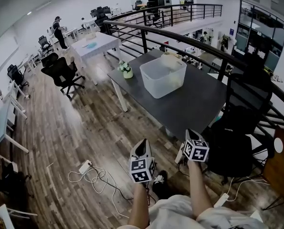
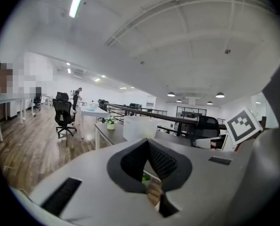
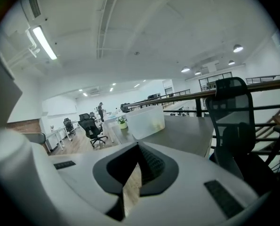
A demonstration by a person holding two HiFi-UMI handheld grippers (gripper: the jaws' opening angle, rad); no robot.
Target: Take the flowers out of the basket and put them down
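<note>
A white translucent basket (image 1: 163, 78) stands on the dark grey table (image 1: 194, 104). Something pale shows above its far rim, and I cannot tell what it is. A small pot of white flowers (image 1: 126, 70) sits at the table's far left corner, beside the basket. My left gripper (image 1: 142, 143) and right gripper (image 1: 188, 134) hang low near my body, well short of the table, both shut and empty. The left gripper view shows the basket (image 2: 140, 127) and the pot (image 2: 110, 123) beyond its own closed left gripper (image 2: 148, 145). The right gripper view shows the basket (image 3: 147, 121) past the right gripper (image 3: 139, 147).
A black office chair (image 1: 237, 128) stands at the table's near right. A dark railing (image 1: 180, 37) curves behind the table. Cables and a power strip (image 1: 91, 173) lie on the wooden floor by my feet. Black chairs (image 1: 63, 73), a white table (image 1: 94, 44) and a person (image 1: 59, 32) are farther left.
</note>
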